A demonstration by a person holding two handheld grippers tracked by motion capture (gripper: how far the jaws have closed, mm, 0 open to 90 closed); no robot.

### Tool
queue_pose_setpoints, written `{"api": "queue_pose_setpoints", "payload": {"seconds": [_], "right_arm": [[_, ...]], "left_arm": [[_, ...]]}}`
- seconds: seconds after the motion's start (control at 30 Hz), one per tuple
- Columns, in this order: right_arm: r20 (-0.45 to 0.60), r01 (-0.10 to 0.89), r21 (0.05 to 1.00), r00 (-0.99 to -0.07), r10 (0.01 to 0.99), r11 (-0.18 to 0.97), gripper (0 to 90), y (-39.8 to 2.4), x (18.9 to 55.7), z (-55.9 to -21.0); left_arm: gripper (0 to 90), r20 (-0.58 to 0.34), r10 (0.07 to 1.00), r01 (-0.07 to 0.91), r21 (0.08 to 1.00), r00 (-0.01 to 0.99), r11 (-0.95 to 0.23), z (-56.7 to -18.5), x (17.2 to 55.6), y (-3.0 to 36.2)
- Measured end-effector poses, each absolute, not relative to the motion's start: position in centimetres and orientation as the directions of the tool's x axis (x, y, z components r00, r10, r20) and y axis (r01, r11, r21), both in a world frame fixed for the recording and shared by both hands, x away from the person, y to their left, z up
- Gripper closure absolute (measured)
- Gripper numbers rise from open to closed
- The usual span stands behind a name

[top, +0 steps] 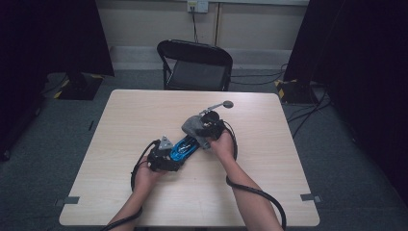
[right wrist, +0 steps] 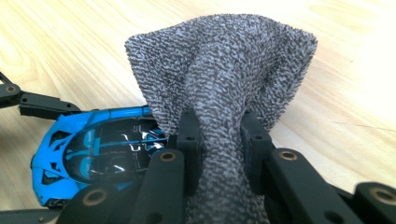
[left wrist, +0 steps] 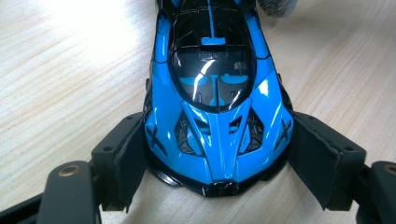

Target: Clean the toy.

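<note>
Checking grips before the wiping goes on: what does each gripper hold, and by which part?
Left gripper clamps the blue toy car by the sides of its nose. Right gripper pinches the grey cloth at a bunched fold.

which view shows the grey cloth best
The right gripper view: the grey cloth is close up, bunched between that gripper's jaws, weave sharp. The high view shows it small at the blue toy car's far end. The left gripper view catches one corner.
</note>
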State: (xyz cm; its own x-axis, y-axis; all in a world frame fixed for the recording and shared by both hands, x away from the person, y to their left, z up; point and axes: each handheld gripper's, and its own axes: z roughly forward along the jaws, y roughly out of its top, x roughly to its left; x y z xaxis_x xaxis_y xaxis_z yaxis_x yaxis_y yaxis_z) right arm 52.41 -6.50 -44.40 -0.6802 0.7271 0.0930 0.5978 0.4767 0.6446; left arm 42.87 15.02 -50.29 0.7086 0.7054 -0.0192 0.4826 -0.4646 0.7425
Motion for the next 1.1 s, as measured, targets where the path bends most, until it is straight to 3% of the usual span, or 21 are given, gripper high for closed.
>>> {"api": "queue_pose_setpoints", "payload": {"seconds": [0.4,1.1], "right_arm": [[0.089,0.596,0.667,-0.660,0.746,0.447,75.1,-9.5,51.6,-42.7],[0.090,0.607,0.656,-0.653,0.752,0.448,74.9,-13.5,49.4,-43.9]], "left_arm": [[23.6,-0.020,0.705,0.483,0.742,0.709,-0.464,-50.3,42.9,15.0],[21.8,-0.008,0.714,0.481,0.745,0.700,-0.463,-50.2,42.7,15.3]]}}
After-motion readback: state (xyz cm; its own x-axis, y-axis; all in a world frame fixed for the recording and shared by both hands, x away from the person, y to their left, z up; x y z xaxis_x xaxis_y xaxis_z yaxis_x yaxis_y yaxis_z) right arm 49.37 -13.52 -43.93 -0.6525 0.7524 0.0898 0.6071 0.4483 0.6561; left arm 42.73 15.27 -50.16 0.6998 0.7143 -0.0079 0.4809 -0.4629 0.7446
